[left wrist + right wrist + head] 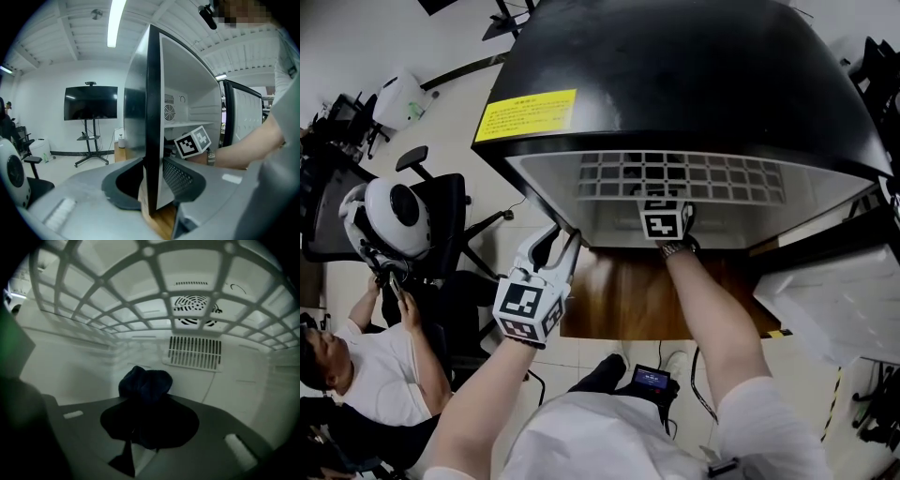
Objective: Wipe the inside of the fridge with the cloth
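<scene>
A black mini fridge (675,75) stands open toward me, its inside white, with a wire shelf (675,176) across the top. My left gripper (563,244) clamps the front edge of the fridge's left side wall (151,117), one jaw outside and one inside. My right gripper (147,425) reaches into the fridge under the shelf; in the head view only its marker cube (664,219) shows. It is shut on a bunched dark blue cloth (145,383), which sticks out past the jaws toward the white back wall with its vent grille (194,352).
The open fridge door (830,305) hangs at the right. The fridge rests on a wooden top (628,305). At the left sit a person in a white shirt (366,370), an office chair (441,220) and a white round device (394,216). A TV on a stand (90,103) is far off.
</scene>
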